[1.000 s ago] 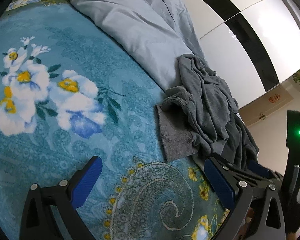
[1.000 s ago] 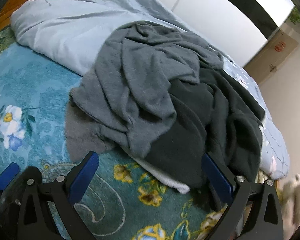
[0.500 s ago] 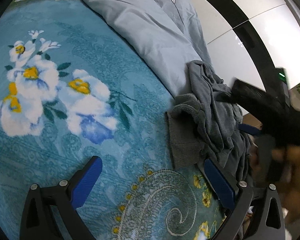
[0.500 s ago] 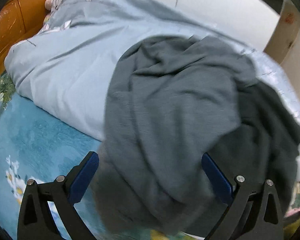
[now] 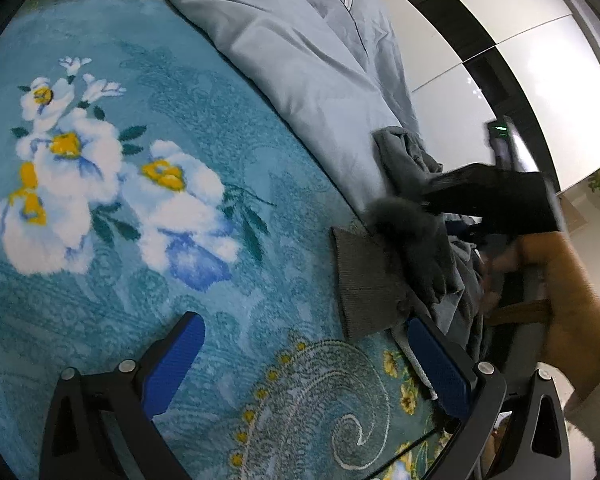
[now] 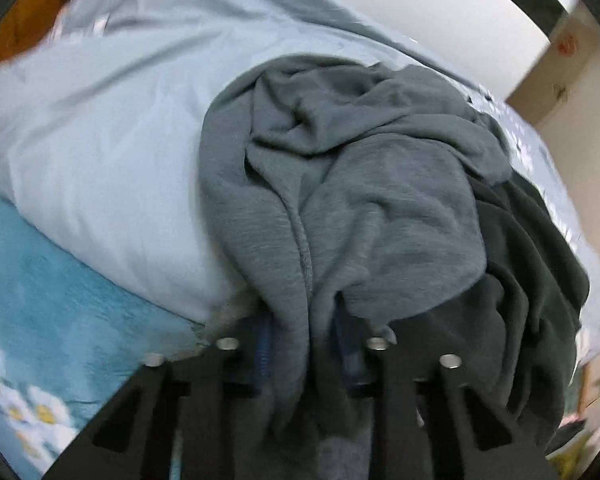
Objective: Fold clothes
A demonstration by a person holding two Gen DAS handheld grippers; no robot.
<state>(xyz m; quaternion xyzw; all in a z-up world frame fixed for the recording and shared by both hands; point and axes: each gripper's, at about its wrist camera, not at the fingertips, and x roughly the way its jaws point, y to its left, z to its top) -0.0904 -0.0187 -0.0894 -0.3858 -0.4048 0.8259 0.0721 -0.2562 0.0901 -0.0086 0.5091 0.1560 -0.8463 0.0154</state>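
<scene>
The teal blanket [image 5: 188, 184] is a plush, fuzzy pile with woven-looking white flowers. Over it lies a pale blue duvet [image 5: 300, 64] of smooth, matt cotton-like cloth. The grey sweatshirt [image 6: 364, 184] is soft, matt fleece jersey with a ribbed knit hem [image 5: 364, 280] (a coarser weave). The left gripper [image 5: 304, 364] has matt black plastic arms, ridged blue pads [image 5: 174, 360] and small shiny metal screws. The wardrobe panels [image 5: 540, 64] behind are glossy white.

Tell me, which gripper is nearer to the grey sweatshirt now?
Right. The right gripper is shut on a fold of the grey sweatshirt. The left gripper is open above the floral blanket, beside the sweatshirt's ribbed hem, not touching it.
</scene>
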